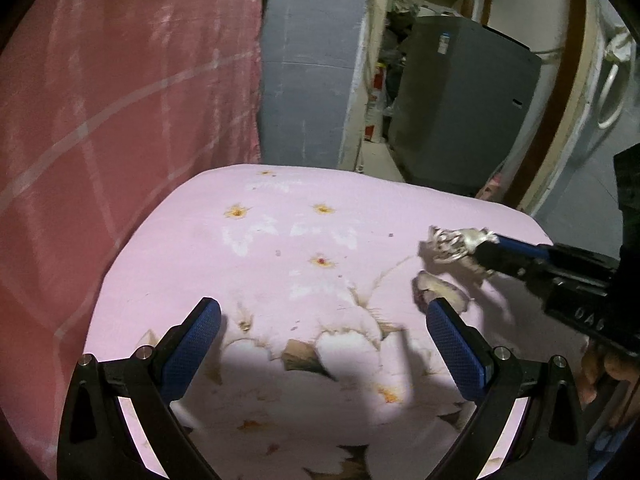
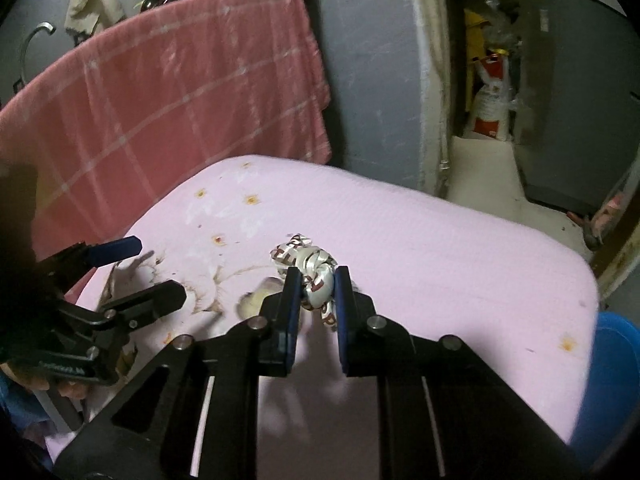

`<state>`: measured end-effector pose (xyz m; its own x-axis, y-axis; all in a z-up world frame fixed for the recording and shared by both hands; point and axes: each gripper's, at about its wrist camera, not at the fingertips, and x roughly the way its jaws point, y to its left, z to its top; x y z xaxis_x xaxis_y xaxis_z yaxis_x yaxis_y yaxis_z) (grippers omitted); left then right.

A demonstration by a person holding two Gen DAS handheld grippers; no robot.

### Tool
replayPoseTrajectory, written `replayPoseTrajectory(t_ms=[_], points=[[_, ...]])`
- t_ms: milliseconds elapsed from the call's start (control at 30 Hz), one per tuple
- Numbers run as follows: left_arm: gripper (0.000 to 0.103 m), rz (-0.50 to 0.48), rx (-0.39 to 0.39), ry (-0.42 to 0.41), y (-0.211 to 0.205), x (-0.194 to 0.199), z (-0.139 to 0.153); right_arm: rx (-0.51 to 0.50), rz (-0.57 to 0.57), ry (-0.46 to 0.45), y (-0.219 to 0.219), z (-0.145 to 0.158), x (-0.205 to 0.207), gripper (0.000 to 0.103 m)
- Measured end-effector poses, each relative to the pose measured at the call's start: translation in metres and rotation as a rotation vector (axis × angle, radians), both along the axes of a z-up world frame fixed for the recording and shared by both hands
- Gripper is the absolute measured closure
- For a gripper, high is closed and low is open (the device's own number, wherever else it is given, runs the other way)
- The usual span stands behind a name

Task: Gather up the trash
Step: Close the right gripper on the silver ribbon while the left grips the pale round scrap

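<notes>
A crumpled silver wrapper with red print (image 2: pixel 310 266) is pinched between the blue pads of my right gripper (image 2: pixel 318 280), held just above the pink flowered sheet (image 2: pixel 440 240). In the left wrist view the same wrapper (image 1: pixel 454 244) and right gripper (image 1: pixel 486 250) show at the right. My left gripper (image 1: pixel 324 312) is open and empty over the sheet (image 1: pixel 280 240); it also shows at the left of the right wrist view (image 2: pixel 156 268).
A pink checked cloth (image 1: pixel 120 120) hangs behind the bed at the left. A grey cabinet (image 1: pixel 460 100) stands on the floor beyond the bed's far edge. A blue container (image 2: pixel 612 380) sits beside the bed at the right.
</notes>
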<state>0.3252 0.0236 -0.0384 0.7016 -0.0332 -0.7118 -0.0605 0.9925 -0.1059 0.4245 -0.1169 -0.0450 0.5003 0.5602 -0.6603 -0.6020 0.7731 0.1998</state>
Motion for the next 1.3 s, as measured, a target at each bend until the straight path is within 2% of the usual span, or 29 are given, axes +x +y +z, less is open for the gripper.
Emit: replayPoseTrajectory(t_ms=[133,400,633,800,867,1067,1300], points=[[0.003,-0.056,0.02,0.005,-0.018,0.005,0.0,0.023,-0.059,0.005,-0.028,0.005,0.0,0.087],[0.004,-0.19,0.122,0.049,-0.059,0.028,-0.005,-0.004,-0.11,0.009,-0.05,0.005,-0.002,0.087],[0.037,-0.257,0.153,0.12,-0.075,0.045,-0.017,-0.014,-0.131,0.002,-0.064,0.003,-0.011,0.087],[0.054,-0.269,0.133,0.161,-0.078,0.048,-0.024,0.001,-0.154,-0.006,-0.072,0.003,-0.016,0.087],[0.067,-0.278,0.123,0.162,-0.079,0.047,-0.022,0.005,-0.16,-0.012,-0.073,0.003,-0.018,0.087],[0.073,-0.279,0.148,0.142,-0.081,0.042,-0.018,0.034,-0.181,-0.051,-0.078,0.008,-0.03,0.087],[0.074,-0.25,0.076,0.071,-0.082,0.033,-0.006,0.076,-0.223,-0.106,-0.092,0.014,-0.049,0.087]])
